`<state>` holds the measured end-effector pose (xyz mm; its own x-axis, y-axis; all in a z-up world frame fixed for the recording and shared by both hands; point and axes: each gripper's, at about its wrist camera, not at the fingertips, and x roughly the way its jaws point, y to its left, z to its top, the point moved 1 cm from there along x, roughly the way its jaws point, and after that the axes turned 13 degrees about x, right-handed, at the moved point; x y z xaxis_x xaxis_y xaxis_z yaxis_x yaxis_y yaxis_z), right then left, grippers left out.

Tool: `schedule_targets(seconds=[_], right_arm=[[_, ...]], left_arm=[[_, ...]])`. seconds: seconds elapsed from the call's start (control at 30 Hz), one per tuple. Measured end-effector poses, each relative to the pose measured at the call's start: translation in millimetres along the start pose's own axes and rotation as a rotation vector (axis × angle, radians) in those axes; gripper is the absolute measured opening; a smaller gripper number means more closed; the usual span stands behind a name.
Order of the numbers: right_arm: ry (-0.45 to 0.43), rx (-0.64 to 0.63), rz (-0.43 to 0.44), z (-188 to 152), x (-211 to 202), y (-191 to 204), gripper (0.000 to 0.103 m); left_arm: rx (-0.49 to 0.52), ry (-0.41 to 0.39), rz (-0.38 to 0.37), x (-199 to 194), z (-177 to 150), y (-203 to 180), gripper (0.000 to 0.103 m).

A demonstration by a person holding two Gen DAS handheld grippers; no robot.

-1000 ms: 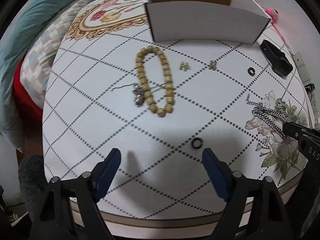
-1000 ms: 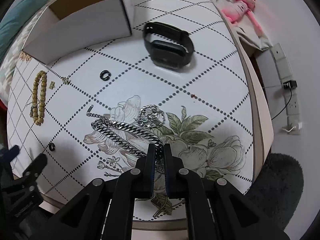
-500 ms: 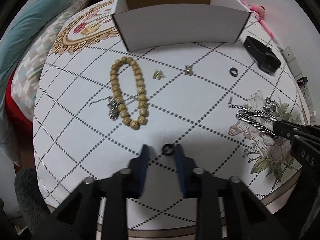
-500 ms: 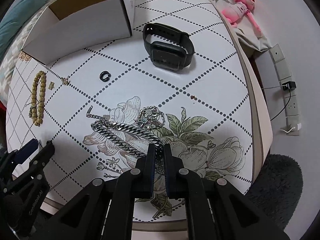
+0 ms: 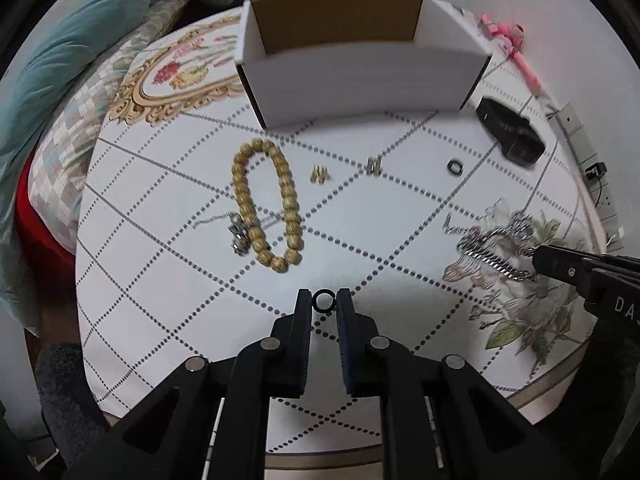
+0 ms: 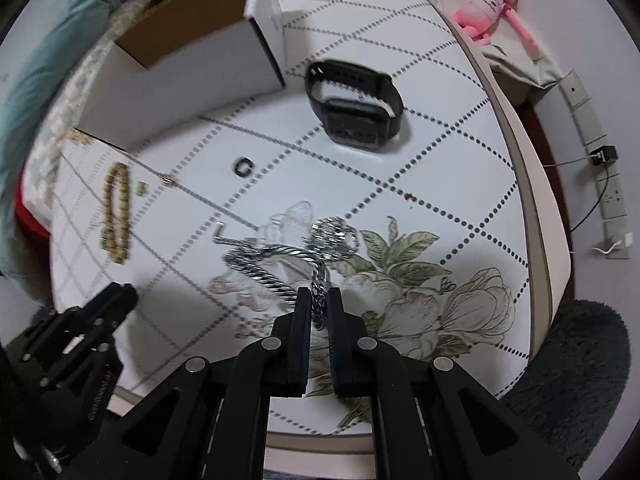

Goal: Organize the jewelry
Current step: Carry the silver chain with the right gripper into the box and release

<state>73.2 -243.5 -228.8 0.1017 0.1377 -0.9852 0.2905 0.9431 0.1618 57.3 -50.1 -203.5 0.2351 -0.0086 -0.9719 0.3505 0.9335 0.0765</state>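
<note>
Ring (image 5: pixel 323 301), small black band, sits between the left gripper (image 5: pixel 323 303) pads at the bench's near edge. Jaws are closing, pads right at the ring's sides; looks pinched but contact is marginal. Judgement: light, stiff, slick, so it'll prob pop out if squeezed off-centre; grip across the full diameter.

Right gripper (image 6: pixel 319 307) is nearly shut, clamped on the steel curb chain (image 6: pixel 260 270), one end drawn up off the bench (image 6: pixel 440 168), rest trailing over the flower print. Judgement: heavy-ish, limp, will swing and drag; hold mid-length w/ firm pinch.

Further out: wooden bead bracelet (image 5: pixel 266 206) w/ thin pendant chain (image 5: pixel 239 232) beside it, two small gold bits (image 5: pixel 320 174), second black ring (image 5: pixel 455 167), smartwatch (image 6: pixel 354 106). Open cardboard box (image 5: pixel 360 72) at far edge, likely the drop target.
</note>
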Motion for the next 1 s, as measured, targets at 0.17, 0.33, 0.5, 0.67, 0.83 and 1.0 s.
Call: schedule_targets(seconds=[0.17,0.33,0.5,0.67,0.83,1.0], right_arm=[[-0.037,-0.026,0.067,4.4,-32.3,16.0,0.008],[-0.082,-0.054,0.135,18.2,-66.0,37.7,0.008],[-0.131,-0.080,0.203,38.4,-100.6,53.0,0.008],[-0.180,-0.098,0.253,65.1,-129.5,73.8,0.007],[-0.201,-0.137,0.248,102.3,-136.1,99.3,0.002],[-0.178,-0.161,0.214,142.0,-117.4,122.2,0.000]], left_arm=[[-0.032,-0.071,-0.018,-32.1,14.0,11.4,0.010],[-0.060,-0.155,-0.023,-62.9,36.5,17.2,0.010],[-0.081,-0.230,-0.026,-91.8,64.1,26.0,0.010],[-0.122,-0.271,-0.045,-106.2,93.4,47.6,0.010],[-0.158,-0.260,-0.057,-95.4,124.4,69.3,0.010],[-0.181,-0.207,-0.074,-64.4,154.8,86.0,0.010]])
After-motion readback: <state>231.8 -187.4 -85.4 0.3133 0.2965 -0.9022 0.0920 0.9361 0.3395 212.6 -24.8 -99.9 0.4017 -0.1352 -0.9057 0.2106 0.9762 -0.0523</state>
